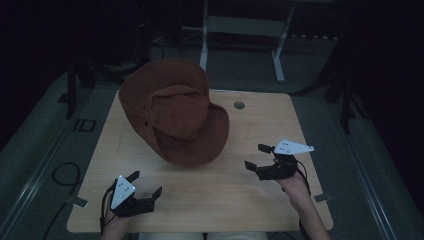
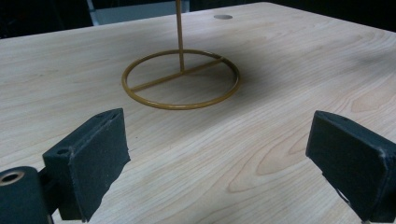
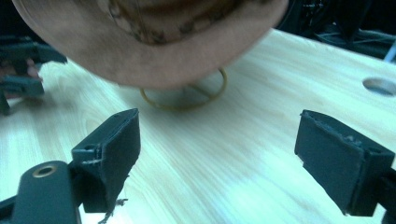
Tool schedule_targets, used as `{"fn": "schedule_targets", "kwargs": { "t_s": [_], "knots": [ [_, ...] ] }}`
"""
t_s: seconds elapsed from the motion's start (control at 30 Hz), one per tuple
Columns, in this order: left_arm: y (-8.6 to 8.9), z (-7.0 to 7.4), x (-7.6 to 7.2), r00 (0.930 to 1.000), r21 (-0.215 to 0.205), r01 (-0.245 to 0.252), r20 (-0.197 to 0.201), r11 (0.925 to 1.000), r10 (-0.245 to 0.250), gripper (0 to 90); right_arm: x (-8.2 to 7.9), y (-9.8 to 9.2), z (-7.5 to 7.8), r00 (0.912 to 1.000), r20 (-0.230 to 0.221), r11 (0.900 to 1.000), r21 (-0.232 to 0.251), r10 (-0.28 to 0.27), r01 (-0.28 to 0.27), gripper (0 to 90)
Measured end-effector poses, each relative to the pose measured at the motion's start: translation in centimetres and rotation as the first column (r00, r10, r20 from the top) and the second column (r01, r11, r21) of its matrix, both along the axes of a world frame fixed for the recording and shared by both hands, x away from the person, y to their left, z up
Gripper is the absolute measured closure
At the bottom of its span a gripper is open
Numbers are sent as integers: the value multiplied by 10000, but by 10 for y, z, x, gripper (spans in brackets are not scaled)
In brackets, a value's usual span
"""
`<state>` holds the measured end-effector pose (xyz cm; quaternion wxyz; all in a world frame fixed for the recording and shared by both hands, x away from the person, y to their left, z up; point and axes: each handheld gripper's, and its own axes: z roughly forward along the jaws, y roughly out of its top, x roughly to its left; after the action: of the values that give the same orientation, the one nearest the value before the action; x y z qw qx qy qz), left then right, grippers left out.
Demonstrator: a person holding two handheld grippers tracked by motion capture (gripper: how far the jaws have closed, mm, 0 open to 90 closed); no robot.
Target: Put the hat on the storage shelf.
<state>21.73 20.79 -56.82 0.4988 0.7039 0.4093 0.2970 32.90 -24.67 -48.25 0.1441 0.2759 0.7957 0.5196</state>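
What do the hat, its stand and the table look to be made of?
Hat: brown, matte and soft-looking, likely felt or suede; no shine, brim curves smoothly.
Stand: thin rod and ring base, gold-toned, probably painted or brass-finished metal wire.
Table: pale wood grain, smooth; could be solid wood or a laminate, the look leaves it open.

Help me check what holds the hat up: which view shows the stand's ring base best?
The left gripper view: the whole gold ring base and post are unobstructed. The right gripper view shows part beneath the hat's brim; the high view has the hat above it.
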Motion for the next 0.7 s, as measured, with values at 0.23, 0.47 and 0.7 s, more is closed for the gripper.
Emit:
{"fn": "schedule_targets", "kwargs": {
  "t_s": [0.23, 0.47, 0.7],
  "knots": [
    [2, -1, 1, 10000, -77, -24, -64, 10000, 23, 62, -4, -26, -32, 9975, -311, 9979, -180, -628, 622, 142],
    [2, -2, 2, 9999, -94, -35, -125, 9999, 33, 62, -4, -46, -55, 9880, -790, 9903, -521, -1326, 1288, 142],
    [3, -3, 2, 9998, -138, -66, -190, 9999, 64, 62, -4, -68, -66, 9752, -780, 9775, -578, -2070, 2028, 142]
  ]
}}
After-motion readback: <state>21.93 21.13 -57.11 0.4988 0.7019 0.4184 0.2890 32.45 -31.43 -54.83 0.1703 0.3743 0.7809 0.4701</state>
